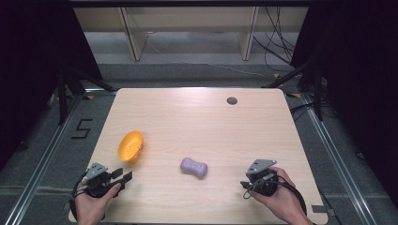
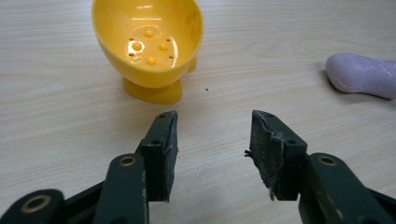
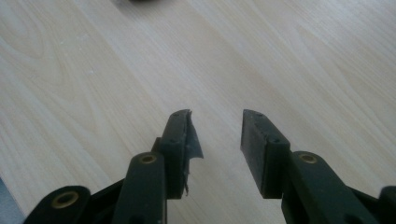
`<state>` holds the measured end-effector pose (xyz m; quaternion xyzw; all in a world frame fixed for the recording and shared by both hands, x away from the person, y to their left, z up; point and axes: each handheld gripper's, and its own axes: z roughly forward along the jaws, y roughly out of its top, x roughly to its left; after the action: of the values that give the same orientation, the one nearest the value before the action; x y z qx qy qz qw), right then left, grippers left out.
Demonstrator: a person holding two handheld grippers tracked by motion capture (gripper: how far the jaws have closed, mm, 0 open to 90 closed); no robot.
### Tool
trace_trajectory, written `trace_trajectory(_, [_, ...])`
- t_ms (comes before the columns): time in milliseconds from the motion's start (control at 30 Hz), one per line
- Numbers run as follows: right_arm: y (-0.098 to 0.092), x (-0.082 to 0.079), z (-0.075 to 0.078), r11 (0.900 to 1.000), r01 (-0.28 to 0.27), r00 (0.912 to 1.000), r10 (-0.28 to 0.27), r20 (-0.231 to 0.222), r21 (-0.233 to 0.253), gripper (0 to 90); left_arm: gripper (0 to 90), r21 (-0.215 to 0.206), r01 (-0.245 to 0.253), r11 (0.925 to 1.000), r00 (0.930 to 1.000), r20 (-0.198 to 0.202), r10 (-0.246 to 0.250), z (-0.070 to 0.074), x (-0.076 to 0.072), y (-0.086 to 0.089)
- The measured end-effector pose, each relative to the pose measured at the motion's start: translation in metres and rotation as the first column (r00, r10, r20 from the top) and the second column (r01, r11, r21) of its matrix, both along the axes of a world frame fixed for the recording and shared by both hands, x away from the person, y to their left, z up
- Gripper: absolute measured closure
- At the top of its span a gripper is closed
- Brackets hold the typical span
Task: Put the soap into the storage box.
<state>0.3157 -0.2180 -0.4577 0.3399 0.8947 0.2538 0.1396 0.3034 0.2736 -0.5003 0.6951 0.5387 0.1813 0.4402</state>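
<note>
Left tool [image 2: 212,154] gapes empty near yellow cup [image 2: 148,44]; right tool [image 3: 216,149] gapes empty

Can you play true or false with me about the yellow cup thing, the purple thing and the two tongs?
1. The yellow cup is tipped on its side. True.
2. The purple lump sits inside the cup. False: it lies on the table, apart from the cup.
3. The left tongs are open with nothing between them. True.
4. The right tongs are squeezing the purple lump. False: they are open over bare wood.
5. The cup has small holes in its bottom. True.
</note>
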Motion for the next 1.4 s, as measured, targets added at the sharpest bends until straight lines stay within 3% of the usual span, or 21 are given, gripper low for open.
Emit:
trace_trajectory(133, [0.000,0.000,-0.002,1.000,-0.012,0.9998,0.012,0.014,-0.002,61.5,48.7,0.016,0.013,0.9998,0.9999,0.011,-0.013,0.000,-0.001,-0.004])
trace_trajectory(167, [0.001,0.000,-0.001,1.000,-0.006,1.0000,0.006,-0.001,-0.003,61.1,47.9,0.030,0.026,0.9992,0.9996,0.008,-0.026,0.001,-0.001,-0.003])
trace_trajectory(533, [0.006,0.001,-0.004,0.999,-0.053,0.9986,0.053,-0.002,-0.006,57.4,42.5,0.042,0.062,0.9972,0.9979,0.017,-0.063,-0.001,0.000,-0.009])
trace_trajectory(700, [0.005,0.002,-0.005,0.998,-0.062,0.9981,0.062,0.010,0.002,56.9,41.9,0.046,0.072,0.9964,0.9972,0.020,-0.073,-0.001,0.000,-0.011])
trace_trajectory(767, [0.007,0.002,-0.005,0.999,-0.047,0.9989,0.047,-0.005,0.008,56.5,41.5,0.048,0.080,0.9956,0.9964,0.022,-0.081,-0.001,0.000,-0.012])
trace_trajectory(833, [0.006,0.005,-0.003,0.997,-0.070,0.9974,0.071,0.012,-0.022,55.8,41.2,0.045,0.074,0.9962,0.9969,0.021,-0.075,-0.001,-0.001,-0.014])
trace_trajectory(867, [0.009,0.005,-0.003,0.998,-0.056,0.9984,0.056,0.006,0.001,55.7,41.0,0.049,0.088,0.9949,0.9957,0.024,-0.089,-0.001,-0.001,-0.014])
trace_trajectory(967, [0.012,0.007,0.000,0.997,-0.076,0.9971,0.076,0.000,0.009,55.8,40.3,0.044,0.089,0.9951,0.9956,0.028,-0.090,0.000,-0.001,-0.015])
trace_trajectory(1133, [0.025,0.018,0.007,0.993,-0.115,0.9934,0.114,-0.012,-0.033,55.7,39.7,0.043,0.082,0.9957,0.9962,0.025,-0.084,-0.001,-0.002,-0.015])
trace_trajectory(1200, [0.032,0.023,0.009,0.989,-0.141,0.9892,0.139,-0.046,-0.035,55.7,39.5,0.040,0.081,0.9959,0.9963,0.024,-0.082,-0.001,-0.002,-0.015])
trace_trajectory(1400, [0.055,0.039,0.015,0.980,-0.191,0.9795,0.186,-0.078,-0.054,54.9,39.2,0.037,0.074,0.9966,0.9971,0.017,-0.075,-0.002,-0.002,-0.016])
